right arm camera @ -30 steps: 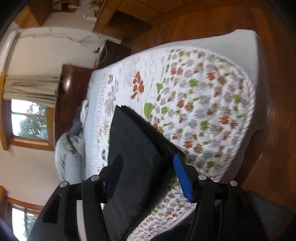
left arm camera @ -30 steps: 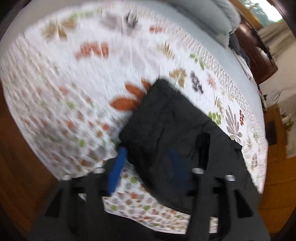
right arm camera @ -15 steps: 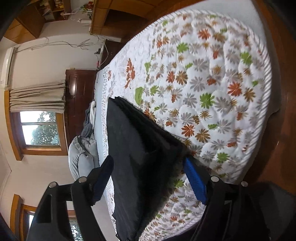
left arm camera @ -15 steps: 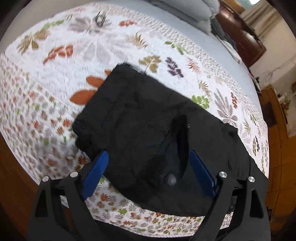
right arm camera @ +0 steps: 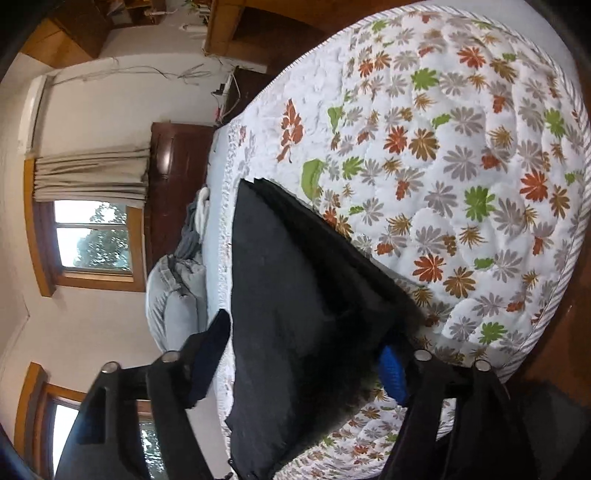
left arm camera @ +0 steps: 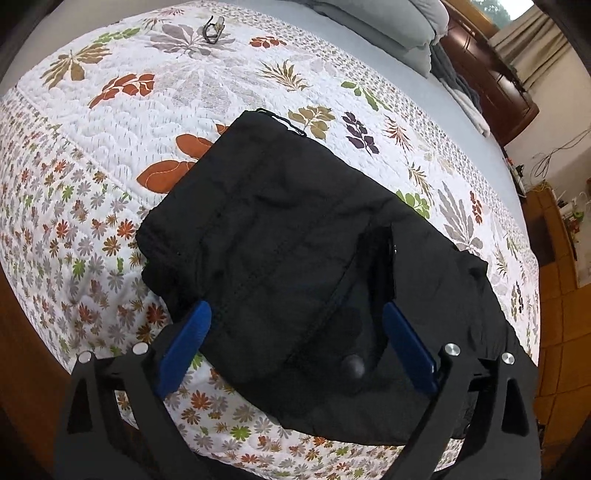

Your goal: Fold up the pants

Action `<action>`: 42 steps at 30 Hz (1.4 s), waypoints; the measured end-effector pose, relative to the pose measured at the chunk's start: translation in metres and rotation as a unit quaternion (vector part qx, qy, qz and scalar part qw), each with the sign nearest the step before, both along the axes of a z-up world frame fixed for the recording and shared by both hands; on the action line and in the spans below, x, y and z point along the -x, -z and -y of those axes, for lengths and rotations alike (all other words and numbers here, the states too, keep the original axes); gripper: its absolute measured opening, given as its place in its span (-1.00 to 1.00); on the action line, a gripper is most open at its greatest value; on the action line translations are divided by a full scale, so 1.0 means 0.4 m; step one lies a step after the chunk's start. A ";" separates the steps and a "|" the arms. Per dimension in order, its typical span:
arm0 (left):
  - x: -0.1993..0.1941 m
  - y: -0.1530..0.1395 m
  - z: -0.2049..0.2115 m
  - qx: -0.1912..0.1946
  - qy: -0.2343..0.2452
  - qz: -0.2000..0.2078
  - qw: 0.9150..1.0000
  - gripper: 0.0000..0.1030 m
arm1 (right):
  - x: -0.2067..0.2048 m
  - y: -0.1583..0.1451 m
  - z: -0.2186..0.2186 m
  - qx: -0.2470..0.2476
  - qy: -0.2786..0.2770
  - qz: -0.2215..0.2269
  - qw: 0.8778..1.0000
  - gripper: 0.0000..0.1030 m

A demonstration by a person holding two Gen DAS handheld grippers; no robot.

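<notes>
Black pants (left arm camera: 288,236) lie folded in a thick stack on the floral quilt (left arm camera: 155,85), near the bed's edge. My left gripper (left arm camera: 295,310) points down over the near end of the stack. Its jaws are opening, and the blue pads (left arm camera: 184,343) stand wide on either side without pressing the cloth. A round black button (left arm camera: 352,365) shows between them. In the right wrist view the pants (right arm camera: 288,295) fill the gap of my right gripper (right arm camera: 303,336). Its jaws are closing, with one blue pad (right arm camera: 391,373) tucked under the stack's edge and the other finger beside the top layer.
A small dark object (left arm camera: 214,27) lies far off on the quilt. Grey pillows (left arm camera: 388,18) and folded clothes sit at the head of the bed by a dark wooden cabinet (left arm camera: 487,74). Wooden floor (left arm camera: 565,295) surrounds the bed. A window (right arm camera: 92,236) is on the far wall.
Both grippers came down closer to the pants. The left jaws spread much wider over the stack. The right gripper's lower pad slid under the stack's edge.
</notes>
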State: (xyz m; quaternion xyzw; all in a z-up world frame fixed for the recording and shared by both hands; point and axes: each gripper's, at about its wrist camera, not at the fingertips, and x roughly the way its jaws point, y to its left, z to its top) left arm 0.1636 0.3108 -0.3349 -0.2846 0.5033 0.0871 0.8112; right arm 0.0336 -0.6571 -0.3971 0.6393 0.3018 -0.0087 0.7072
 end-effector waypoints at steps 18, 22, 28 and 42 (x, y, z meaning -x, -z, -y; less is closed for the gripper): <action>0.053 -0.006 -0.018 0.041 -0.031 0.050 0.997 0.83 | -0.081 -0.293 -0.079 0.139 -0.039 -0.016 0.989 -0.64; 0.073 -0.006 -0.025 0.056 -0.046 0.070 0.995 0.83 | -0.114 -0.421 -0.145 0.196 -0.065 -0.002 0.978 -0.64; 0.102 -0.004 -0.031 0.076 -0.063 0.101 0.990 0.83 | -0.142 -0.577 -0.265 0.283 -0.109 0.012 0.953 -0.64; 0.152 -0.004 -0.040 0.095 -0.078 0.143 0.982 0.82 | -0.205 -0.751 -0.639 0.467 -0.209 0.008 0.859 -0.64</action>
